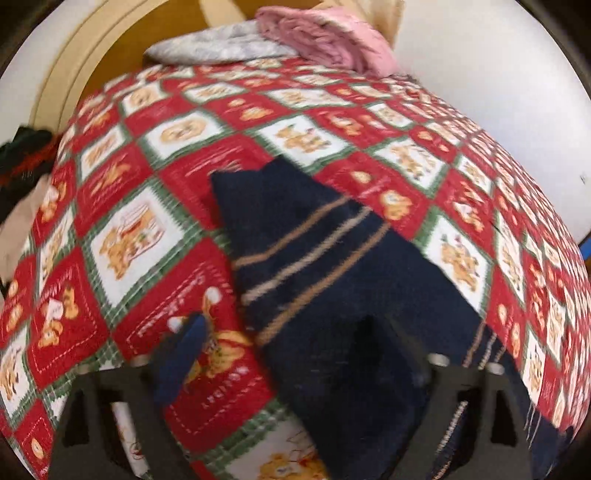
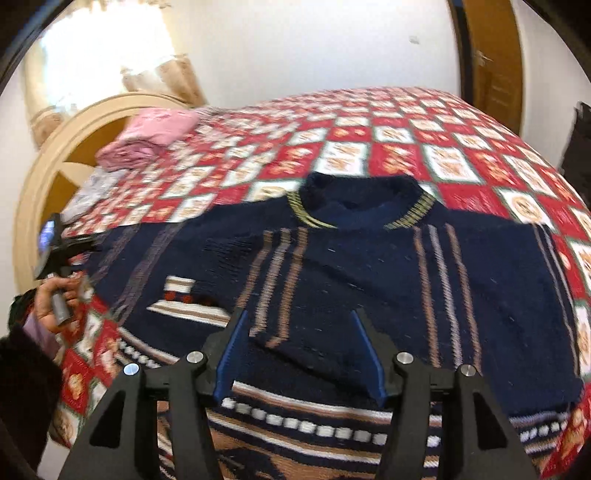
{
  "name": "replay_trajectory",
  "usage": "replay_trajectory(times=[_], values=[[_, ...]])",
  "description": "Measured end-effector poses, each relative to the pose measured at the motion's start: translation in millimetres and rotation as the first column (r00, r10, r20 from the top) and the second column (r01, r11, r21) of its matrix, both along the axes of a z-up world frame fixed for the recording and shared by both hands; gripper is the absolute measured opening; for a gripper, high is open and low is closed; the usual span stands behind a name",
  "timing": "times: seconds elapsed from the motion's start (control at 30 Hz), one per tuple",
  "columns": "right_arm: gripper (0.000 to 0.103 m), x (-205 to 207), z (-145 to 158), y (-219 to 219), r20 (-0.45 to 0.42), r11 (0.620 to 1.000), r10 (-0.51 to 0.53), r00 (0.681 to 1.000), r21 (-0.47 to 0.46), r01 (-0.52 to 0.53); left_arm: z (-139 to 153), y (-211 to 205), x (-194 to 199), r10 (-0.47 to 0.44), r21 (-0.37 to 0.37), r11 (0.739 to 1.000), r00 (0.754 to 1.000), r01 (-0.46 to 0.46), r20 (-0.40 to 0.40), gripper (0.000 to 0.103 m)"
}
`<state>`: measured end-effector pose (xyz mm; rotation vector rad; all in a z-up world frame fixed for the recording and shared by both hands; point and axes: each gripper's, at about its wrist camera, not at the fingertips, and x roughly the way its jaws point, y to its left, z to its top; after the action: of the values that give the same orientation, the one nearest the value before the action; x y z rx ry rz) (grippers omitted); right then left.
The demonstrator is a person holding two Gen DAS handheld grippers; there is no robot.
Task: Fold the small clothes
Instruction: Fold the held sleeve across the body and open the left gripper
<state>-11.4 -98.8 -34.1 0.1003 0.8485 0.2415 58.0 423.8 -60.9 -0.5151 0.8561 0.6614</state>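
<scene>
A navy knit sweater [image 2: 351, 266] with tan and white stripes lies flat, face up, on the bed, its collar [image 2: 354, 206] on the far side. My right gripper [image 2: 301, 332] hovers open over the lower body of the sweater, with a low ridge of navy knit between its blue pads [image 2: 232, 347], which stand apart from it. One sleeve [image 1: 314, 251] stretches away across the quilt in the left wrist view. My left gripper [image 1: 280, 339] is open at the near end of that sleeve, one finger over the knit and the other over the quilt. A hand [image 2: 51, 302] carries that left gripper [image 2: 55, 251] at the sweater's left side.
The bed wears a red, white and green checked quilt [image 1: 147, 229]. A folded pink cloth [image 1: 325, 33] and a grey cloth [image 1: 218, 48] lie by the curved headboard [image 2: 48, 173]. Dark clothes [image 1: 22, 155] sit off the bed's left edge. A wooden door [image 2: 491, 62] stands beyond the bed.
</scene>
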Motion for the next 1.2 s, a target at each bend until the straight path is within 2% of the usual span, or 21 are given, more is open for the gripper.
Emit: replay_trajectory(times=[0.03, 0.1, 0.13, 0.17, 0.23, 0.37, 0.47, 0.53, 0.63, 0.73, 0.83, 0.93, 0.97, 1.03, 1.1, 1.2], values=[[0.058, 2, -2, -2, -0.016, 1.000, -0.019, 1.000, -0.005, 0.019, 2, -3, 0, -0.018, 0.007, 1.000, 1.000, 0.018, 0.011, 0.061], [0.058, 5, -4, -7, -0.041, 0.999, -0.051, 0.998, -0.013, 0.050, 7, -7, 1, -0.044, 0.020, 0.999, 0.999, 0.043, 0.021, 0.023], [0.058, 6, -4, -8, -0.046, 0.998, -0.063, 0.997, -0.018, 0.062, 7, -7, 4, -0.056, 0.012, 0.998, 0.998, 0.056, 0.028, 0.016], [0.058, 6, -5, -10, -0.047, 0.997, -0.073, 0.996, -0.024, 0.072, 7, -6, 7, -0.067, -0.006, 0.998, 0.997, 0.067, 0.033, 0.016], [0.058, 4, -4, -13, -0.039, 0.996, -0.085, 0.996, -0.035, 0.084, 10, -9, 8, -0.065, 0.008, 0.998, 0.998, 0.064, 0.027, 0.016], [0.058, 4, -4, -20, -0.035, 0.993, -0.108, 0.994, -0.045, 0.106, 30, -34, 5, -0.114, 0.051, 0.993, 0.989, 0.110, 0.089, 0.015], [0.058, 4, -5, -26, -0.037, 0.990, -0.131, 0.991, -0.052, 0.129, 49, -68, 4, -0.192, 0.109, 0.978, 0.975, 0.180, 0.113, 0.015], [0.058, 4, -5, -30, -0.042, 0.989, -0.142, 0.989, -0.042, 0.141, 63, -100, 5, -0.268, 0.147, 0.957, 0.955, 0.249, 0.129, 0.015], [0.058, 1, -5, -38, -0.043, 0.986, -0.166, 0.985, -0.030, 0.164, 82, -156, 3, -0.395, 0.194, 0.910, 0.907, 0.366, 0.145, 0.015], [0.058, -2, -4, -48, -0.039, 0.983, -0.185, 0.982, -0.024, 0.184, 99, -218, -4, -0.527, 0.245, 0.841, 0.834, 0.483, 0.164, 0.015], [0.058, -5, -3, -57, -0.038, 0.977, -0.210, 0.977, -0.029, 0.209, 110, -281, -14, -0.646, 0.264, 0.758, 0.740, 0.596, 0.186, 0.015], [0.058, -8, -4, -70, -0.042, 0.969, -0.246, 0.968, -0.036, 0.245, 108, -340, -25, -0.744, 0.267, 0.667, 0.643, 0.695, 0.183, 0.015], [0.058, -9, -4, -74, -0.045, 0.966, -0.257, 0.966, -0.038, 0.255, 102, -364, -31, -0.781, 0.274, 0.623, 0.601, 0.733, 0.168, 0.015], [0.058, -12, -5, -80, -0.050, 0.963, -0.268, 0.962, -0.045, 0.266, 89, -395, -36, -0.818, 0.275, 0.573, 0.561, 0.772, 0.129, 0.015], [0.058, -14, -6, -85, -0.052, 0.960, -0.278, 0.959, -0.056, 0.275, 73, -417, -38, -0.843, 0.242, 0.535, 0.530, 0.810, 0.091, 0.015], [0.058, -16, -8, -90, -0.054, 0.957, -0.286, 0.957, -0.058, 0.283, 53, -438, -41, -0.858, 0.238, 0.505, 0.513, 0.830, 0.031, 0.015]])
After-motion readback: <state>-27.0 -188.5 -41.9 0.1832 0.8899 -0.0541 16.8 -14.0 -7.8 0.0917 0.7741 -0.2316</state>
